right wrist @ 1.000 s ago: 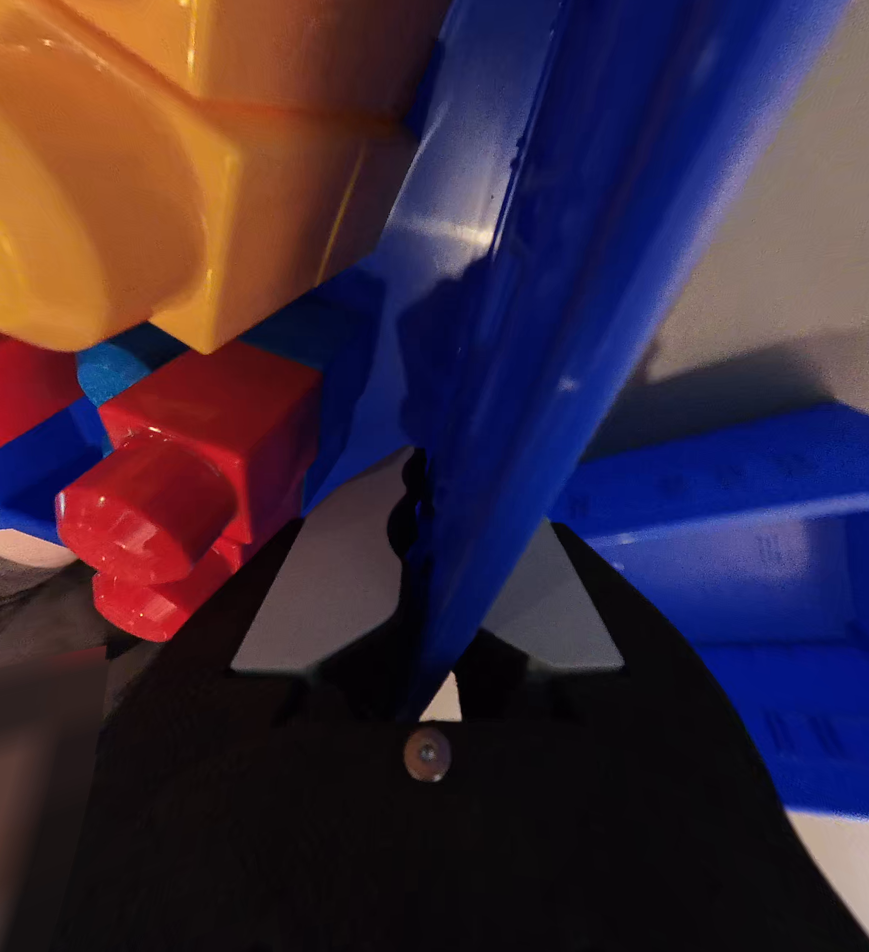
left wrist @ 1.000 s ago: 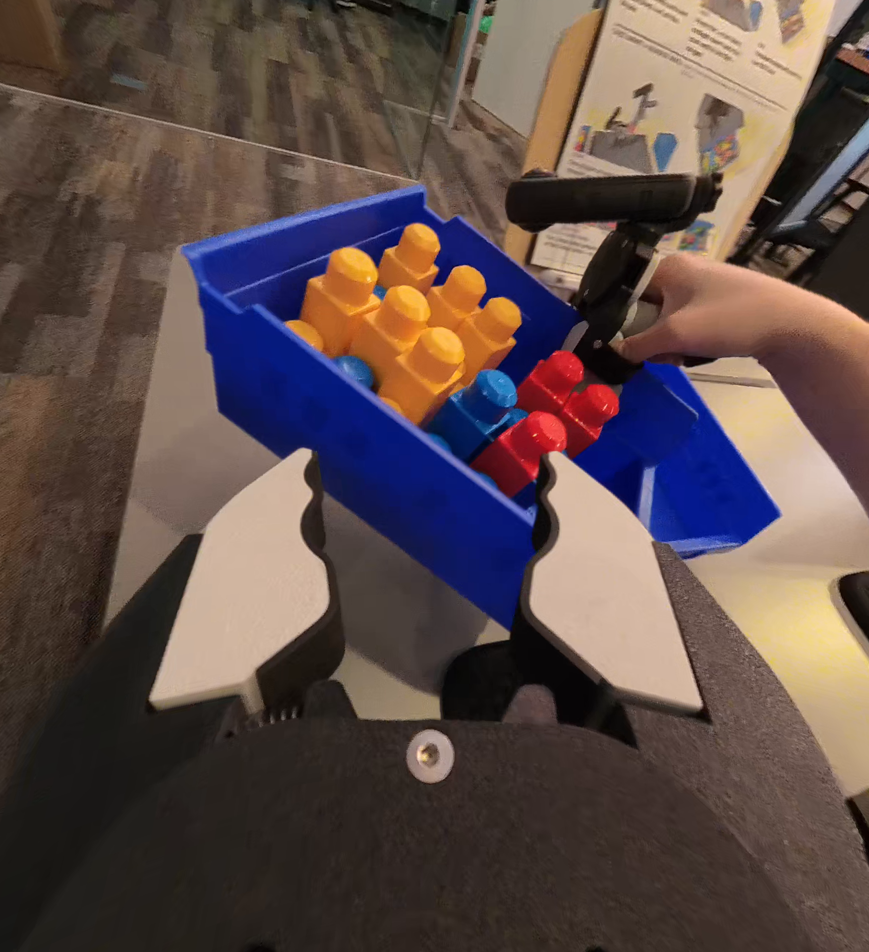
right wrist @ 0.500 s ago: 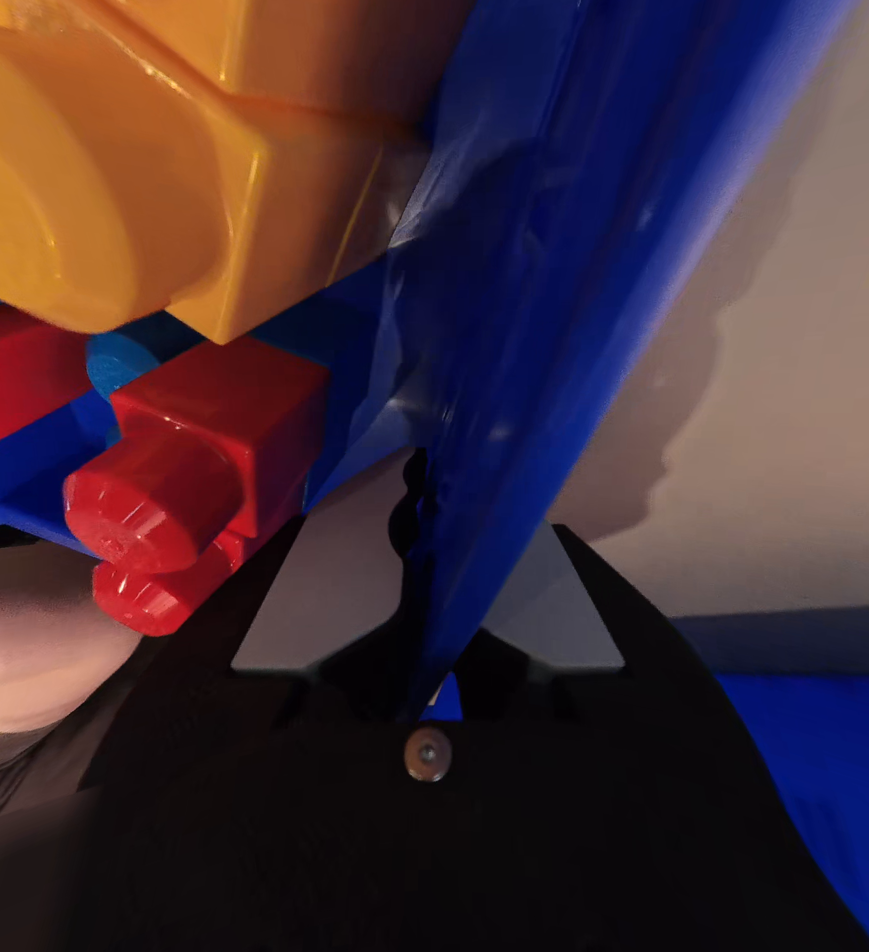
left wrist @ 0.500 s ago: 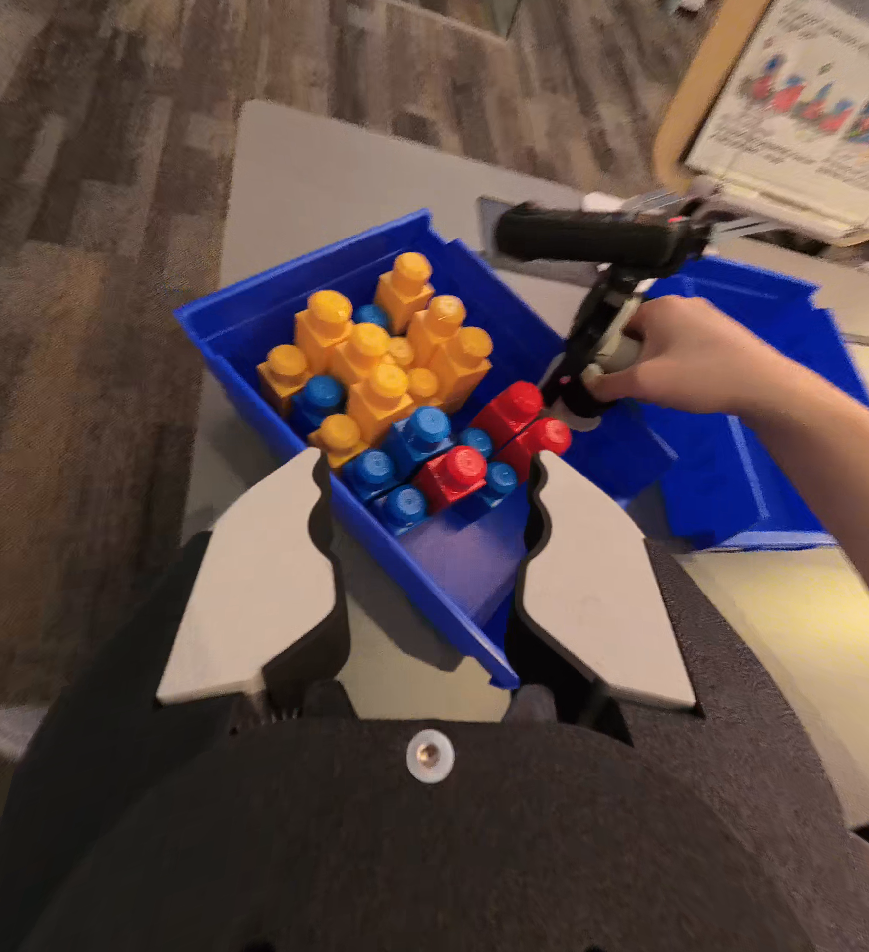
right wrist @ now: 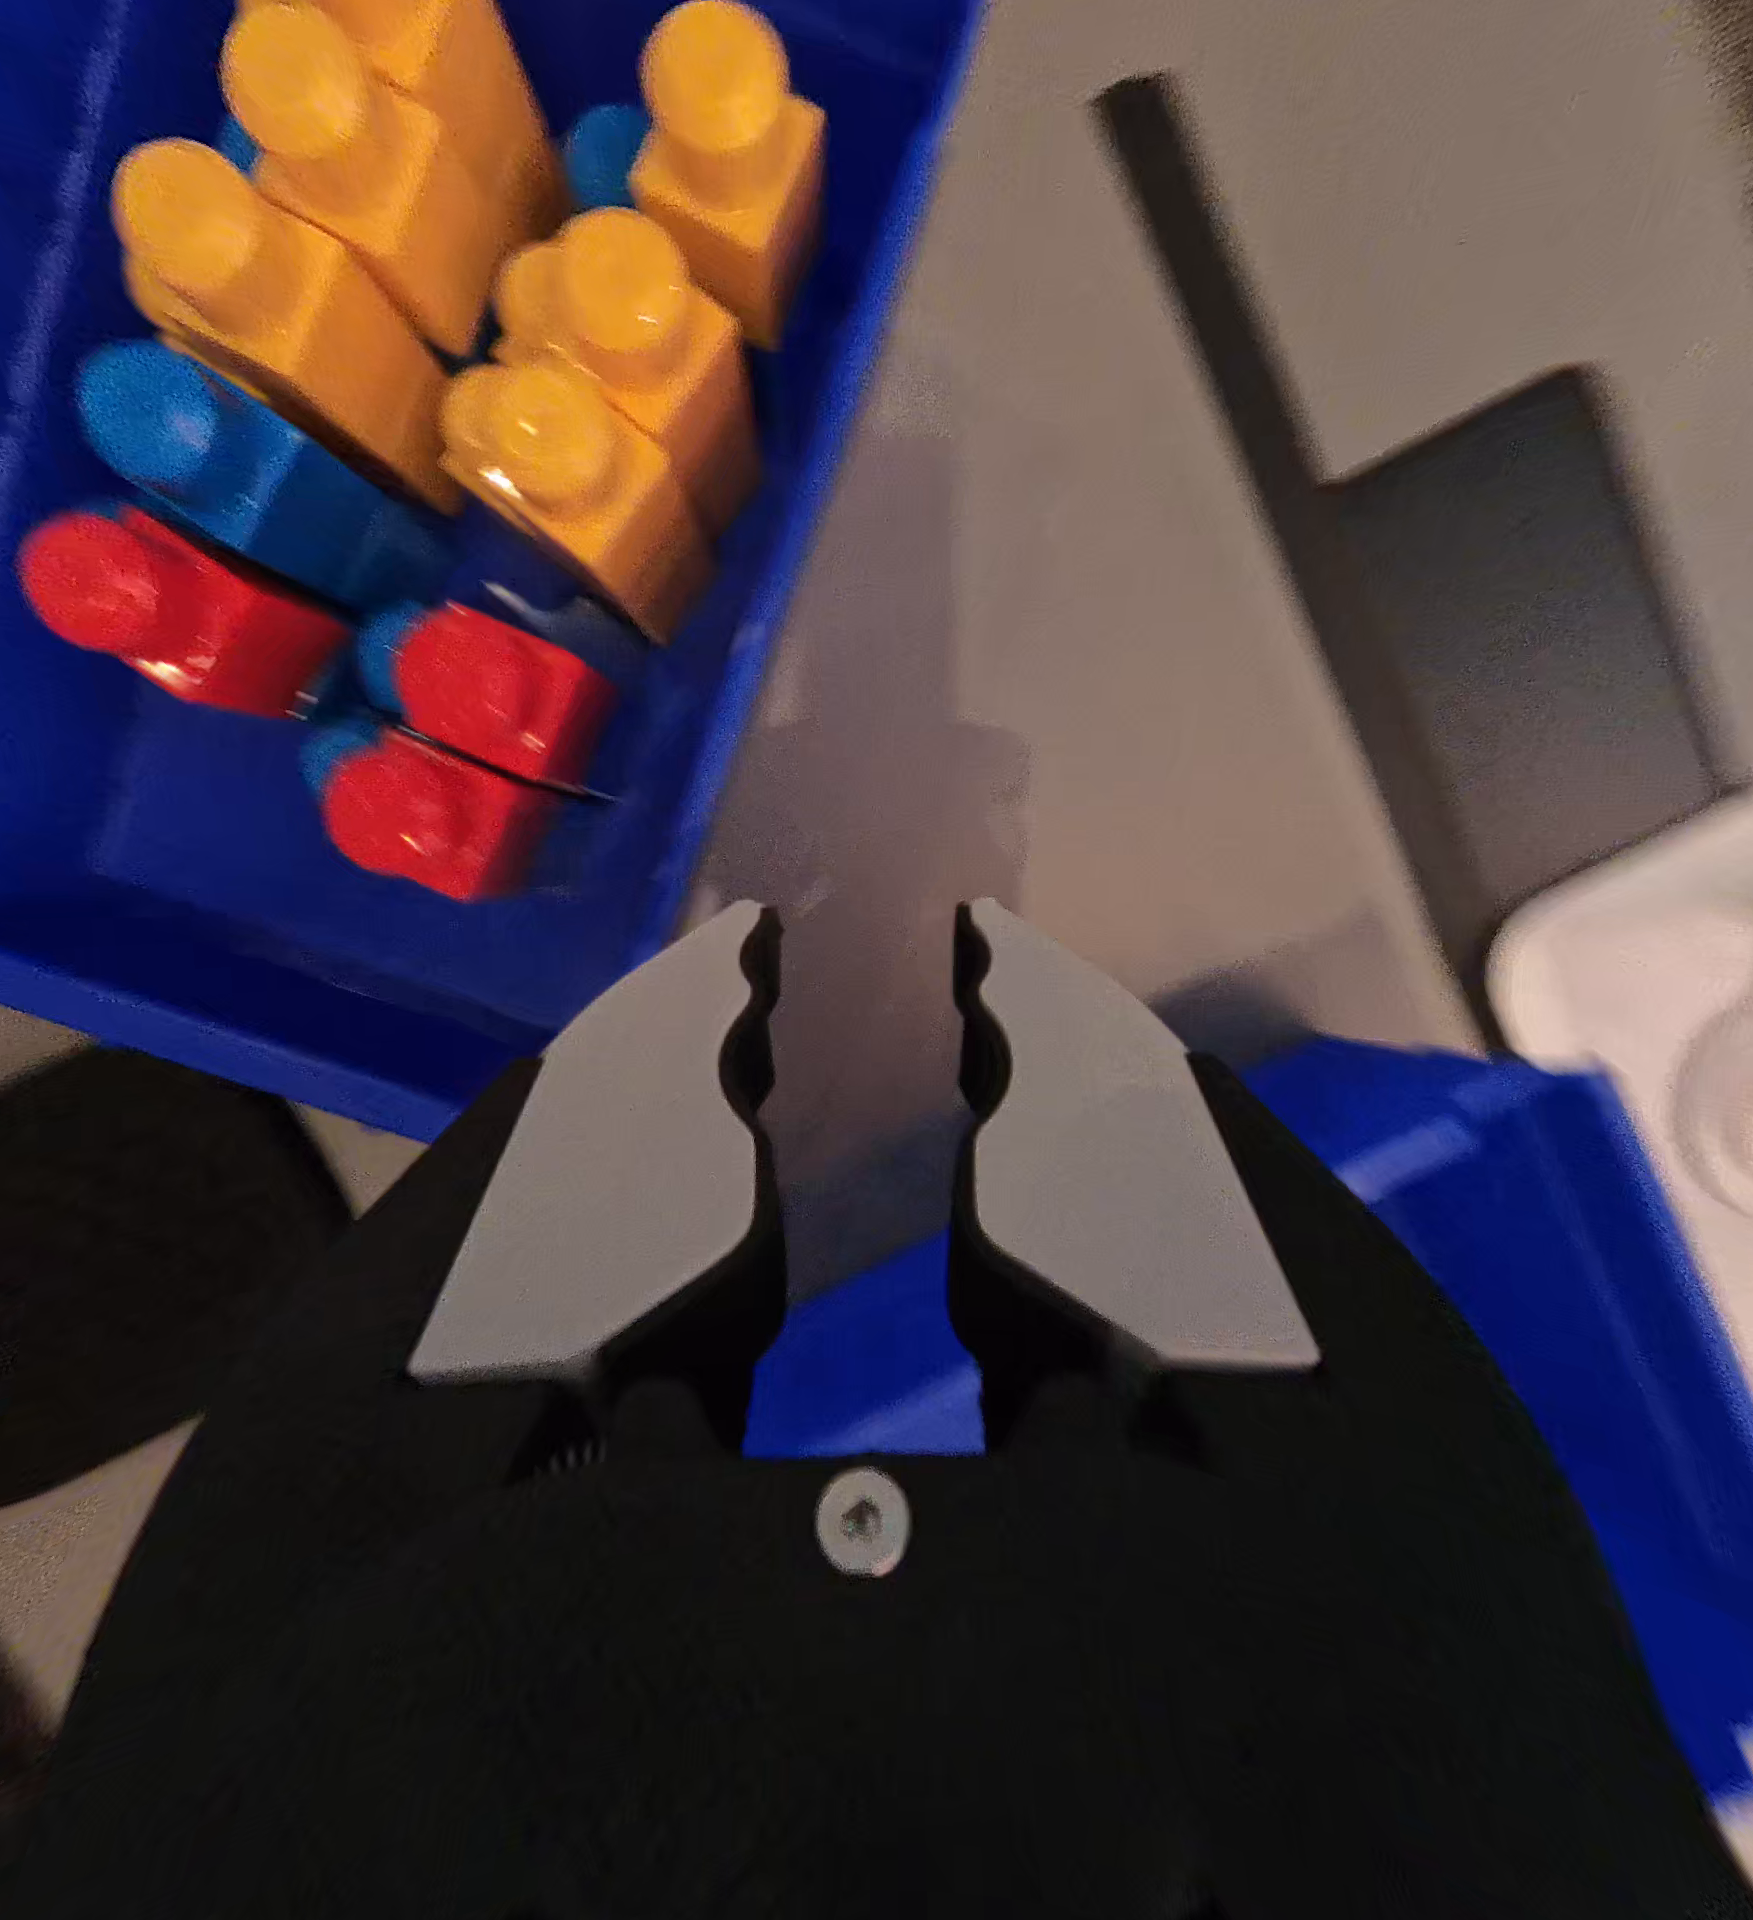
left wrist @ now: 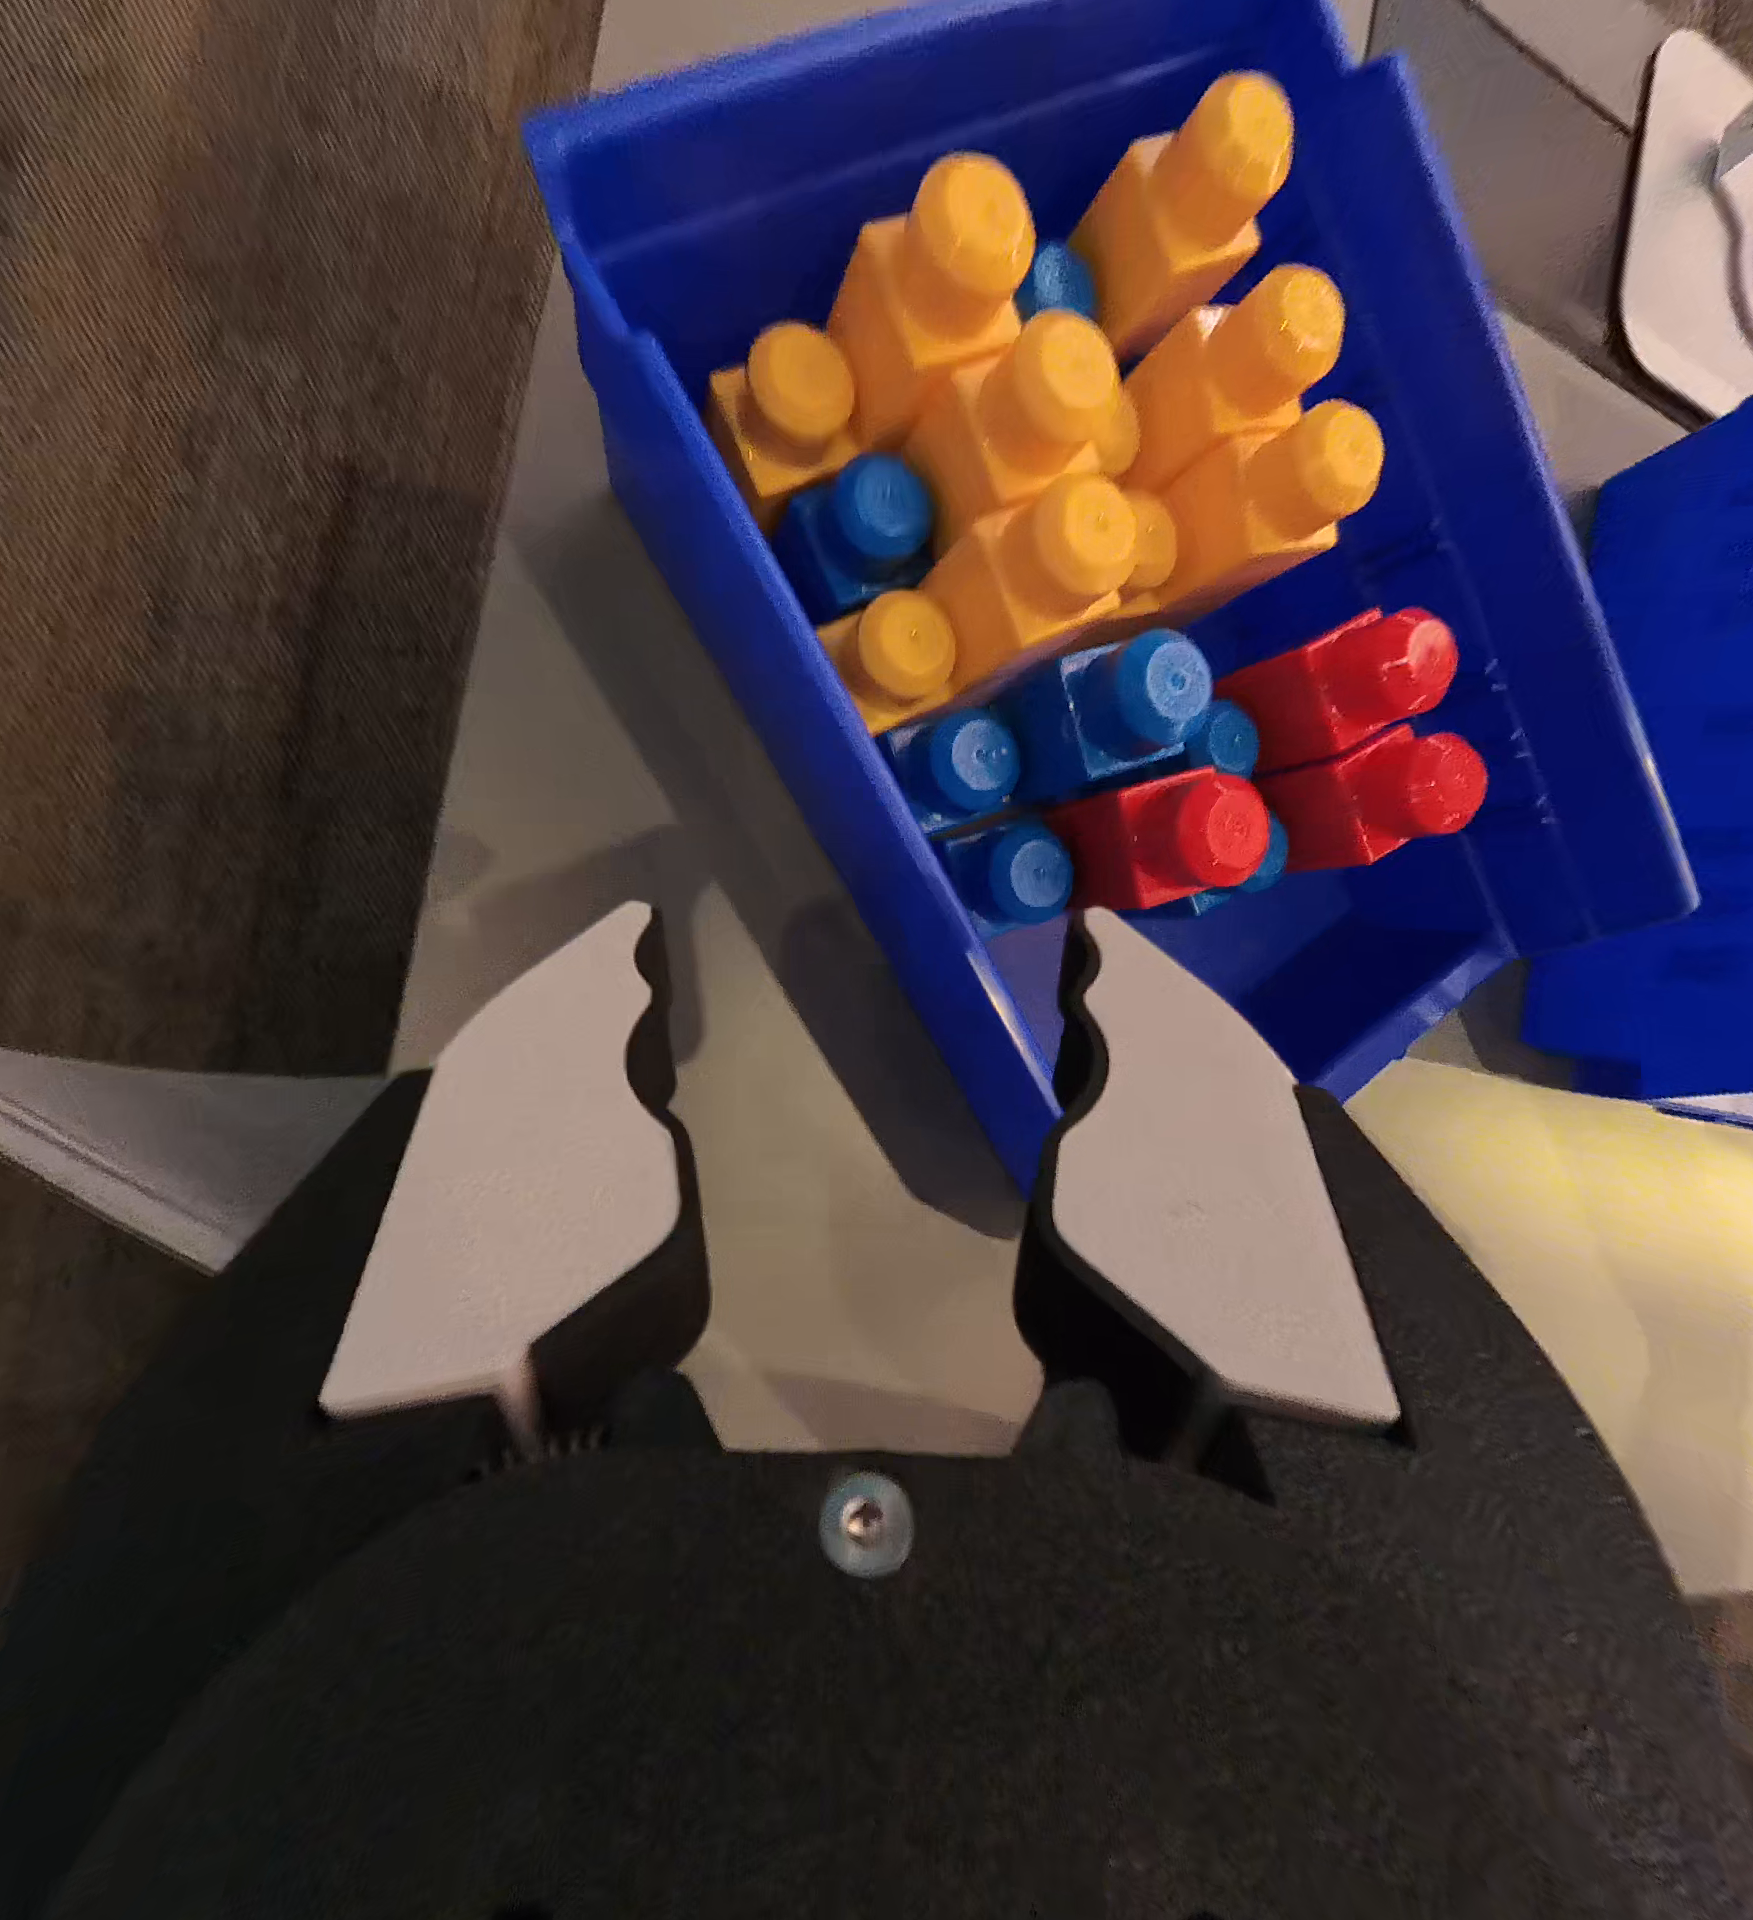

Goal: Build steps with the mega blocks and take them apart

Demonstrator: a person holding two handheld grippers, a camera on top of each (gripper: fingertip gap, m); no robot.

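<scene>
A blue bin (left wrist: 903, 125) sits on the grey table, holding several orange blocks (left wrist: 1038, 416), blue blocks (left wrist: 1121, 696) and three red blocks (left wrist: 1163, 842), all stuck together in clumps. My left gripper (left wrist: 864, 925) is open. The bin's near corner reaches in between its jaws, close to the right finger. In the right wrist view the same bin (right wrist: 228, 987) lies at the upper left with its orange blocks (right wrist: 581, 457) and red blocks (right wrist: 498, 686). My right gripper (right wrist: 864, 920) is open and empty, just off the bin's near right corner.
A second blue bin (left wrist: 1724, 727) lies right of the first and shows under my right gripper (right wrist: 1537, 1299). A white object (right wrist: 1682, 1039) sits at the far right. The table's left edge (left wrist: 72, 1143) drops to carpet (left wrist: 176, 520).
The right gripper has let go of the bin's wall, opened and drawn back. The bin has come down from its tilt. The left gripper now looks down on it from above.
</scene>
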